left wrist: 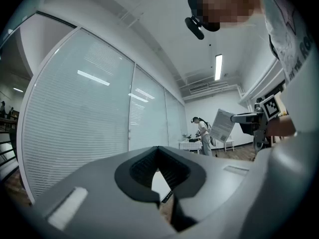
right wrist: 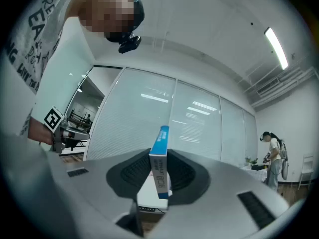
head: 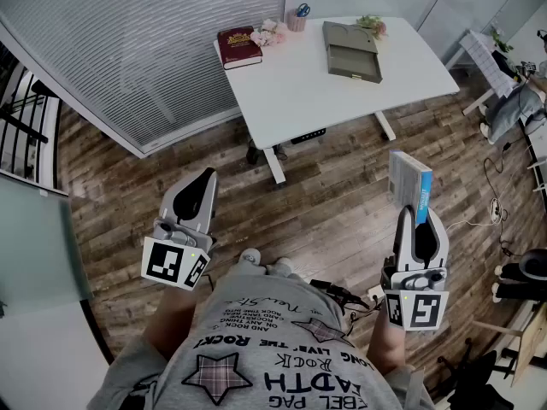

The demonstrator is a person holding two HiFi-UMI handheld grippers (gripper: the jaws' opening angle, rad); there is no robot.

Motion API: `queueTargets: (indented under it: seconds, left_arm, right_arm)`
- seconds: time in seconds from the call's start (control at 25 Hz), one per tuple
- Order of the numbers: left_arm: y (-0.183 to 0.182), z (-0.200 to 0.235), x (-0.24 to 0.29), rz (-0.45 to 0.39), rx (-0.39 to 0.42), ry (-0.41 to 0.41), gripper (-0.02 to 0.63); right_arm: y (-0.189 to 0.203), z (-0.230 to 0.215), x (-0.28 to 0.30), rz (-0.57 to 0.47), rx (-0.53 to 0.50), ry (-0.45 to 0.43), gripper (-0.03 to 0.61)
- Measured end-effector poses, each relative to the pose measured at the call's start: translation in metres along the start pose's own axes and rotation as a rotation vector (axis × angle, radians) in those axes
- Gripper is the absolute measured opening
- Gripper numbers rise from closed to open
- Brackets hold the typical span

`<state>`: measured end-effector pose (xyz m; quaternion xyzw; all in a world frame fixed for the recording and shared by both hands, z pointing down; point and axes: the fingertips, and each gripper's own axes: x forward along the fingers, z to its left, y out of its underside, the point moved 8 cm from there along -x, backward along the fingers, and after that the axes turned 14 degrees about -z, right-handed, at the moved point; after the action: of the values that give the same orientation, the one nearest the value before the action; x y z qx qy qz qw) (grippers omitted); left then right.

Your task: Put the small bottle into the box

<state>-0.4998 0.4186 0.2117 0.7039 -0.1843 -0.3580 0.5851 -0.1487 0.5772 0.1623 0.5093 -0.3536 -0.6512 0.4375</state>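
My right gripper (head: 416, 214) is shut on a small blue and white box (head: 410, 186), which stands upright on its narrow edge between the jaws. In the right gripper view the box (right wrist: 160, 164) rises out of the jaws of the right gripper (right wrist: 158, 180). My left gripper (head: 203, 179) is shut with nothing in it, and its jaws (left wrist: 158, 158) meet with no gap. From the left gripper view the box (left wrist: 222, 125) and the right gripper (left wrist: 255, 122) show off to the right. Both grippers are held level over the wooden floor, short of the table. No small bottle shows in any view.
A white table (head: 342, 88) stands ahead with a dark red book (head: 239, 46), flowers (head: 272, 32), a pink cup (head: 297, 19) and a grey tray (head: 351, 51). A glass wall with blinds (head: 145, 49) runs on the left. Another person (right wrist: 273, 158) stands far off.
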Motion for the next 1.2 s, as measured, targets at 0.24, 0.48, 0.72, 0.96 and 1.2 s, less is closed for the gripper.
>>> queueTargets:
  seconds: [0.24, 0.48, 0.72, 0.96, 1.2]
  left_arm:
    - [-0.001, -0.005, -0.001, -0.008, -0.011, -0.007, 0.009]
    - [0.003, -0.021, -0.008, -0.003, -0.013, -0.020, 0.009]
    - [0.007, -0.038, -0.014, 0.013, -0.012, -0.024, 0.009]
    - [0.008, -0.048, -0.012, 0.023, -0.004, -0.021, 0.009]
    - [0.022, -0.045, 0.004, 0.029, -0.015, -0.011, 0.009]
  right_arm:
    - [-0.003, -0.001, -0.009, 0.004, 0.008, 0.000, 0.101]
    - [-0.004, -0.011, -0.024, -0.008, 0.042, -0.001, 0.101]
    - [-0.001, -0.025, -0.039, -0.018, 0.090, 0.045, 0.101]
    - [0.002, -0.029, -0.041, -0.027, 0.118, 0.038, 0.101]
    - [0.010, -0.030, -0.029, -0.024, 0.112, 0.006, 0.101]
